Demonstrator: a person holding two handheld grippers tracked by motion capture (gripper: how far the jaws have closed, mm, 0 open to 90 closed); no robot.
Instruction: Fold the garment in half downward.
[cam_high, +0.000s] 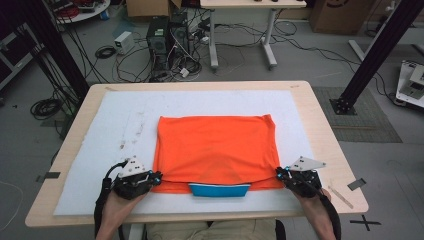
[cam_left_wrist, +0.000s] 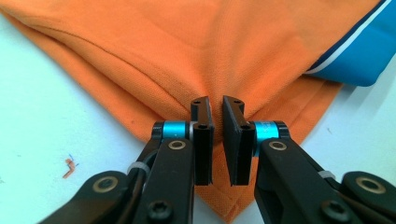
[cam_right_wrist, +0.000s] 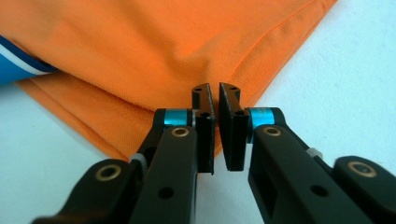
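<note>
High view: orange shirt (cam_high: 215, 150) lies folded flat on the white table cover (cam_high: 120, 125), blue collar (cam_high: 219, 189) at its near edge. Left gripper (cam_high: 156, 176) pinches the near left corner, right gripper (cam_high: 279, 173) the near right; both jaws closed on fabric. Cloth looks light, soft and limp, likely to sag between holds. Corners through both layers seem the best grip.

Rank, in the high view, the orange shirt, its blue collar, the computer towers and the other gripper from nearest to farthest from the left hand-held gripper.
From the left hand-held gripper:
1. Orange shirt: its near left corner is at the jaws.
2. Blue collar: at the shirt's near edge, mid-table.
3. Right hand-held gripper: at the shirt's opposite near corner.
4. Computer towers: on the floor beyond the table's far edge.
</note>
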